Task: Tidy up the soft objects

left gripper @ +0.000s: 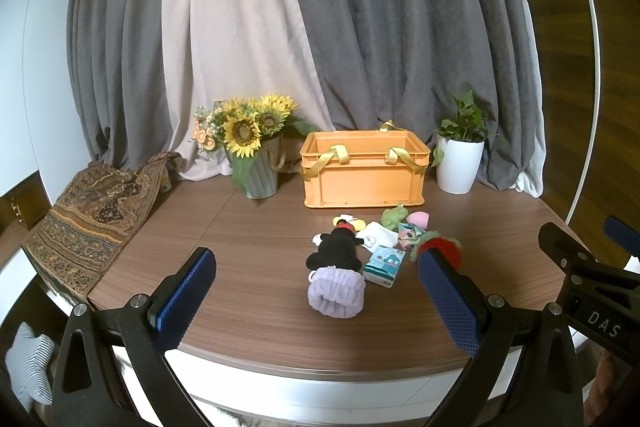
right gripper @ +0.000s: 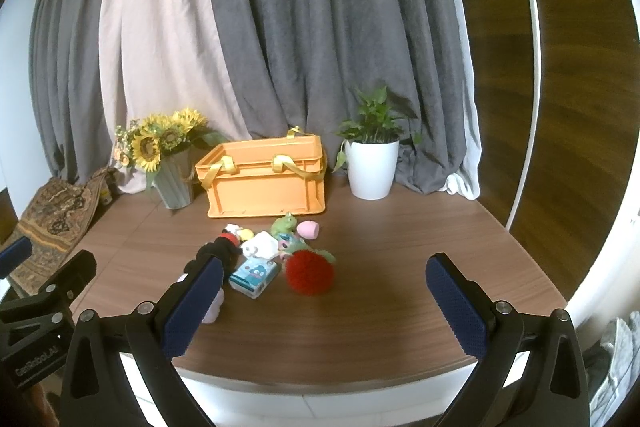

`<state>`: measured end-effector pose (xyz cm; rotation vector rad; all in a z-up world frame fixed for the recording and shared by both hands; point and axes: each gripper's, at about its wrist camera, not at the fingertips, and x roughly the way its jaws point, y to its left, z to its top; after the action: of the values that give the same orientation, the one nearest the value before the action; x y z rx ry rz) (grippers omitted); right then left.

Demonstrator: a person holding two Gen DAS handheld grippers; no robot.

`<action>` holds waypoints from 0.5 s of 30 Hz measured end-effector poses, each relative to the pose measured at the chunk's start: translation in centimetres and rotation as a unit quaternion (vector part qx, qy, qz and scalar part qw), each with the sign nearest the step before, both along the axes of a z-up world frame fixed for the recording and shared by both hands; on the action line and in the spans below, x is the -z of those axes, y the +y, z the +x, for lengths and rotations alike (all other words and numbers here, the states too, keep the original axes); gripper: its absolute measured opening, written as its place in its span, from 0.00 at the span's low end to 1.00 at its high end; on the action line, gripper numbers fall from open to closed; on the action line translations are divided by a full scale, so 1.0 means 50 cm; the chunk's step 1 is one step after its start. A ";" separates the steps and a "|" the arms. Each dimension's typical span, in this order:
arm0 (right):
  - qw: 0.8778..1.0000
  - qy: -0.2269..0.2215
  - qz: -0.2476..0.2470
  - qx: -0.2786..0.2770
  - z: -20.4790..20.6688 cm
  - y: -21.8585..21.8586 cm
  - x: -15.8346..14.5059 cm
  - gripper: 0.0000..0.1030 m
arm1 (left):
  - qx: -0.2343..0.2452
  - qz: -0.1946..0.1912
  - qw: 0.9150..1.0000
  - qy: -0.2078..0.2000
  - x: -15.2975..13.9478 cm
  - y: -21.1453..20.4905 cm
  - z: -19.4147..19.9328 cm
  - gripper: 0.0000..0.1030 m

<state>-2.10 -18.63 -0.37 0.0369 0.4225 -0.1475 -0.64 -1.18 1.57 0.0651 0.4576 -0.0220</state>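
Both wide apart and grasping nothing, the left hand-held gripper (left gripper: 318, 301) and right hand-held gripper (right gripper: 324, 303) hover at the near edge of the table (left gripper: 240, 243). The right one's body reads "DAS", the left one's "GenRobot.AI". Just ahead, a black mouse plush (left gripper: 335, 251) lies lengthwise toward the far orange crate (left gripper: 362, 167), its near end touching a lilac scrunchie (left gripper: 337, 294).

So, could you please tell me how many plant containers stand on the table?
2: the grey vase of sunflowers left of the orange crate, and the white potted plant right of it. None seems hidden.
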 end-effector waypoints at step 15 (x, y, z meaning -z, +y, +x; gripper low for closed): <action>1.000 -0.001 0.001 0.001 -0.002 0.003 0.001 1.00 | -0.001 0.002 1.000 -0.003 0.002 -0.006 -0.005 1.00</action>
<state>-2.20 -18.49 -0.44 0.0402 0.4208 -0.1487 -0.87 -1.48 1.47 0.0677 0.4522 -0.0189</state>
